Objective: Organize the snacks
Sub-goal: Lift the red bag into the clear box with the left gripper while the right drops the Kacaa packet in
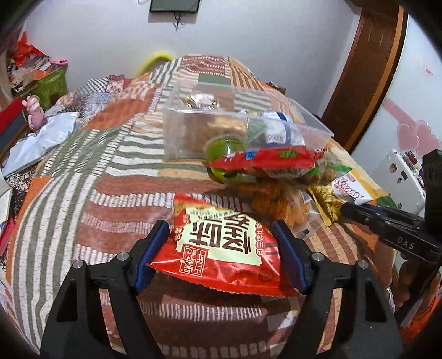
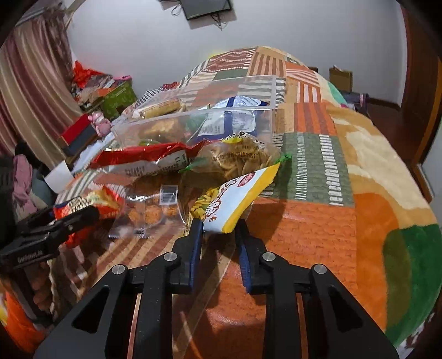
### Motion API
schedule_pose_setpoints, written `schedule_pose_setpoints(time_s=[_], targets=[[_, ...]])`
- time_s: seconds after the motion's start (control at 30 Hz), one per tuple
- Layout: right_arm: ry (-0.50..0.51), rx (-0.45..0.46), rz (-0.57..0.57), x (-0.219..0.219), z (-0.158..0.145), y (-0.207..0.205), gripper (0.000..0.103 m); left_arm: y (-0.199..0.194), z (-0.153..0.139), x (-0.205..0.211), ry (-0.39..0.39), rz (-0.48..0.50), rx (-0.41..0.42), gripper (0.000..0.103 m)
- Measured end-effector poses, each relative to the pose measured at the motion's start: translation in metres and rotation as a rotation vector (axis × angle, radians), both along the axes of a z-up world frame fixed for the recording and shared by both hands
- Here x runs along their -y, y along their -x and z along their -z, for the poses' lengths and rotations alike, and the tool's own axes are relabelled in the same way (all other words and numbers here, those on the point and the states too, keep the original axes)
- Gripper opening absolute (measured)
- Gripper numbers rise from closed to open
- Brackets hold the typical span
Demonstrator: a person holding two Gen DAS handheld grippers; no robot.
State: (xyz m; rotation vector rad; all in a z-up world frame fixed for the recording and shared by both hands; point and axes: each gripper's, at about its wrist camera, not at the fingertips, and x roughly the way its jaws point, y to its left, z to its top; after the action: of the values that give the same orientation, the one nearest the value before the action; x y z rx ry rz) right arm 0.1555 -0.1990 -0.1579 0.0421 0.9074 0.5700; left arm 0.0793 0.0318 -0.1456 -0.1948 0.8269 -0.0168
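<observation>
Left jaws astride red packet (image 1: 221, 248), open blanket (image 1: 83, 193) leftward

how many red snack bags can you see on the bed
2. One red bag with big lettering sits between the left gripper fingers; another red bag lies on the pile against the clear bin. More may be hidden underneath.

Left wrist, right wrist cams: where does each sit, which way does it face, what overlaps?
Left wrist: on the left hand-held gripper, facing forward and down over the bed cover to the clear bin; own fingers grip a red snack bag; right hand-held gripper at right edge.
Right wrist: on the right hand-held gripper, same heading from further right; own fingers pinch a yellow-white snack bag; left hand-held gripper at left edge.
Shared: clear bin, snack pile, wall screen.
</observation>
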Motion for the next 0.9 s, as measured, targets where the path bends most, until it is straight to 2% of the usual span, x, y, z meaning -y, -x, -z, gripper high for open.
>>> schedule_pose_setpoints(time_s=[0.1, 0.33, 0.4, 0.43, 0.53, 0.63, 0.9], targets=[[-0.015, -0.017, 0.019, -0.001, 0.002, -0.007, 0.033, 0.002, -0.004, 0.0, -0.007, -0.004, 0.013, 0.076], [-0.036, -0.023, 0.027, -0.011, 0.001, -0.019, 0.034, 0.004, -0.003, -0.001, -0.009, 0.002, 0.027, 0.075], [-0.042, -0.025, 0.034, -0.013, 0.003, -0.02, 0.03, 0.005, -0.002, -0.003, -0.001, -0.002, 0.031, 0.075], [-0.042, -0.02, 0.04, -0.012, 0.003, -0.019, 0.024, 0.005, -0.003, -0.004, 0.001, -0.004, 0.034, 0.074], [-0.059, -0.014, 0.045, -0.007, 0.001, -0.017, 0.02, 0.007, -0.007, -0.007, 0.0, -0.01, 0.05, 0.071], [-0.076, -0.007, 0.049, -0.002, -0.002, -0.014, 0.02, 0.008, -0.013, -0.008, 0.002, -0.011, 0.067, 0.068], [-0.088, 0.058, 0.048, 0.002, -0.024, -0.003, 0.019, 0.012, -0.026, -0.009, -0.015, -0.035, 0.1, 0.067]])
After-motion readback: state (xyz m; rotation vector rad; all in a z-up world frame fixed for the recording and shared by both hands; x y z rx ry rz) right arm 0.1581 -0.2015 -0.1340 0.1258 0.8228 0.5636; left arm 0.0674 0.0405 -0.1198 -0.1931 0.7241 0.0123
